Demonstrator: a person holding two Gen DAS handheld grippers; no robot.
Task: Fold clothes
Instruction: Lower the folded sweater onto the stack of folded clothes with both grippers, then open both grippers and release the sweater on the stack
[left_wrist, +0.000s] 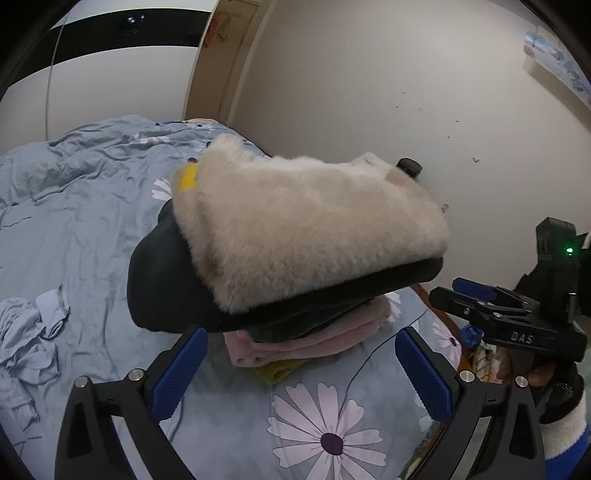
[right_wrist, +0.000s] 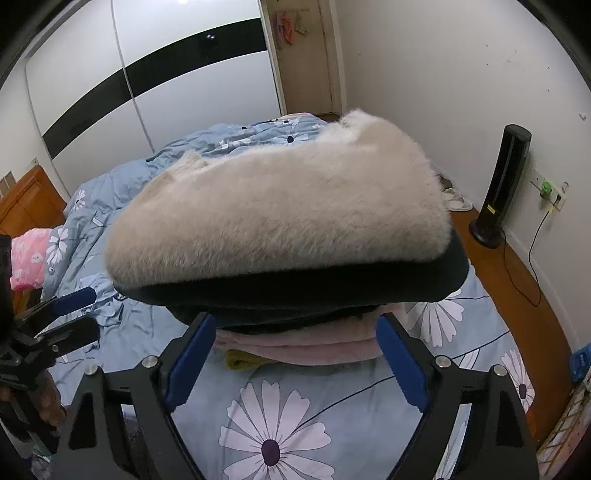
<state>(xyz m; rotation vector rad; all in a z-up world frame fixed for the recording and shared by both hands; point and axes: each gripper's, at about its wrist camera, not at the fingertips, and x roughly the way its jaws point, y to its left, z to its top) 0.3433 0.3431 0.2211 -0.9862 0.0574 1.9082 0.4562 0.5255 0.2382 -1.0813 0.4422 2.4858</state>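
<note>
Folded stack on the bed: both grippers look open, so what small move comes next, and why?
Probably draw both grippers back. The left gripper and right gripper stand open, holding nothing, while the cream fluffy black-lined garment already rests on the folded pink garment.

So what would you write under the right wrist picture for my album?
Open right claw facing a stack of folded clothes topped by a fluffy cream garment on the flowery blue bed.

A bedroom: a white wardrobe (right_wrist: 147, 74) with a black band fills the upper left, a door (right_wrist: 306, 55) at top centre, a black tower fan (right_wrist: 502, 184) on wooden floor (right_wrist: 517, 266) at right.
</note>
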